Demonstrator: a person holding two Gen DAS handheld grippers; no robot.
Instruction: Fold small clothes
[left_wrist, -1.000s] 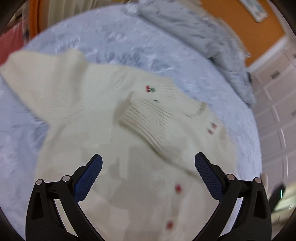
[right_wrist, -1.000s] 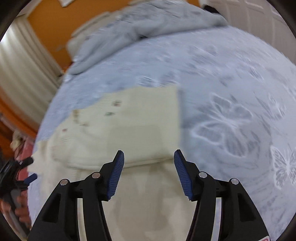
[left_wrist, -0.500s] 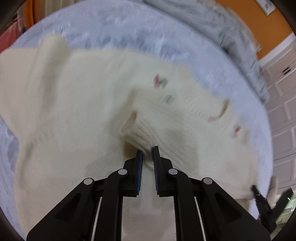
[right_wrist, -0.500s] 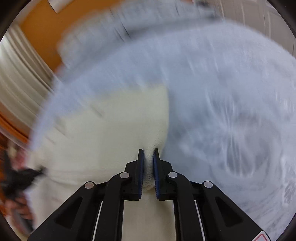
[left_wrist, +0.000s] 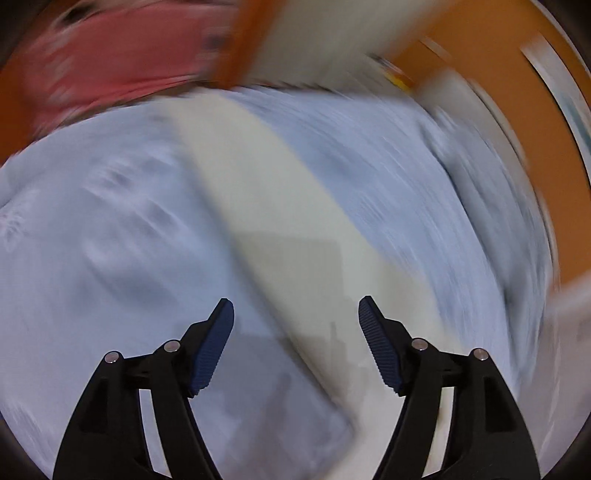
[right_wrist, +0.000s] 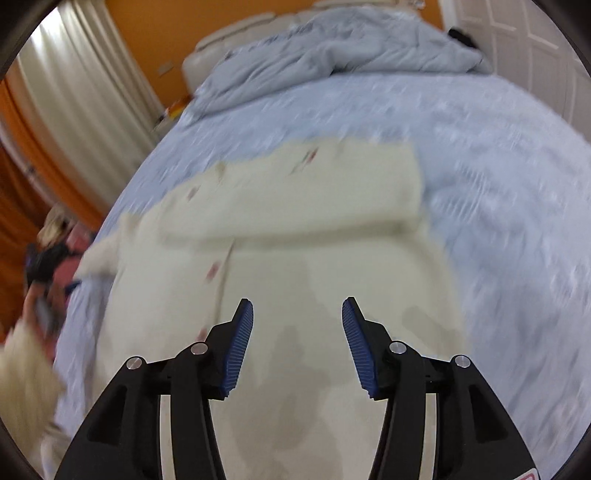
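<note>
Both tongs open, nothing gripped. Right tongs hover over the cream cardigan, which lies flat on the blue bed sheet, one sleeve folded across its chest toward 12 o'clock. Left tongs sit above a cream sleeve running toward 11 o'clock; that view is heavily blurred. Grey duvet bunched at 12 o'clock.

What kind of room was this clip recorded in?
Most likely a bedroom: a cream sweater lies on a bed's pale blue sheet, with a rumpled duvet beyond and curtains against an orange wall.
</note>
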